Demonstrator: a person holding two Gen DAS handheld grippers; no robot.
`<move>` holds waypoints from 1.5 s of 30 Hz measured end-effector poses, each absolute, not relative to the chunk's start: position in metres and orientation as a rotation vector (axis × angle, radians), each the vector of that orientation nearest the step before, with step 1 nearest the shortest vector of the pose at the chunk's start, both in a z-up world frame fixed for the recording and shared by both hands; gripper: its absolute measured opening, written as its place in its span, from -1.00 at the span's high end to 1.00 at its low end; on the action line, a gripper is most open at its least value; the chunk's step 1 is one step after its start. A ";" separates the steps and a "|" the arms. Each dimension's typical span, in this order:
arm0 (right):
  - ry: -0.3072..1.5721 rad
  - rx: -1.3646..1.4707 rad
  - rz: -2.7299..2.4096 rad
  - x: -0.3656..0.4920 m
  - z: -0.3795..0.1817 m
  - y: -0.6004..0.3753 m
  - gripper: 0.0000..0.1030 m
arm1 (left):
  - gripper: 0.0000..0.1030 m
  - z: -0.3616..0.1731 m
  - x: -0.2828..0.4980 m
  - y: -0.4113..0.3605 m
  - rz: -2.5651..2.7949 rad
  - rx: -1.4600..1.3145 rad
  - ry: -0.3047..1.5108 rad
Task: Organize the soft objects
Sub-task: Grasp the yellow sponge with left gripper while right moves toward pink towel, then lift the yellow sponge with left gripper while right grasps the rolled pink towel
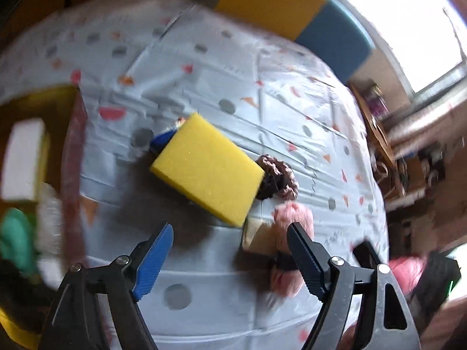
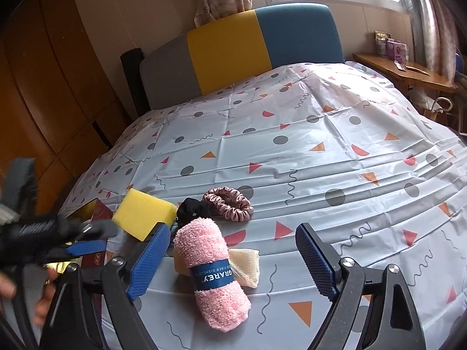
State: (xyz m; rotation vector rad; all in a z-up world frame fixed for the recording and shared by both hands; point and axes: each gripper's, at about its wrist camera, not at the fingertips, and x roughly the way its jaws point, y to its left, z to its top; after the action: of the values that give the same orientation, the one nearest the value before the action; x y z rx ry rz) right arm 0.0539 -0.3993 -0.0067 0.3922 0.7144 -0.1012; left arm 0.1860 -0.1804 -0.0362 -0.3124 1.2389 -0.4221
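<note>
A yellow sponge (image 1: 208, 167) (image 2: 143, 213) lies on the patterned tablecloth (image 2: 321, 151). Beside it are a pink-brown scrunchie (image 2: 229, 204) (image 1: 280, 176), a black scrunchie (image 2: 191, 211), a rolled pink dishcloth (image 2: 214, 271) (image 1: 292, 218) with a blue band, and a cream mesh cloth (image 2: 245, 265). My left gripper (image 1: 230, 258) is open and empty, just short of the sponge. My right gripper (image 2: 233, 261) is open and empty, with the pink dishcloth between its fingers. The left gripper also shows in the right wrist view (image 2: 84, 239), blurred, at the left next to the sponge.
A reddish box with a yellow inside (image 1: 73, 157) (image 2: 96, 213) stands at the table's left edge and holds a white-yellow sponge (image 1: 24, 160) and a green item (image 1: 16, 233). A grey, yellow and blue chair back (image 2: 248, 49) stands behind the table. A wooden shelf (image 2: 408, 71) is at the right.
</note>
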 end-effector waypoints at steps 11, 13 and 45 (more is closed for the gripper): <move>0.729 0.428 -0.098 0.055 -0.009 -0.403 -0.74 | -0.60 -0.067 0.250 -0.197 -0.296 -0.376 1.348; 0.733 0.431 -0.095 0.056 -0.010 -0.403 -0.74 | -0.60 -0.065 0.258 -0.201 -0.283 -0.337 1.350; 0.745 0.469 -0.173 0.053 -0.015 -0.419 -0.75 | -0.41 -0.051 0.096 -0.202 -0.532 0.182 1.083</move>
State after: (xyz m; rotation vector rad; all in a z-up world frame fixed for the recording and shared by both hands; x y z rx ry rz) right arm 0.0530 -0.4190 -0.0149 0.4687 0.7452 -0.1729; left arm 0.0961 -0.2017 -0.0510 0.1820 1.0831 -0.5319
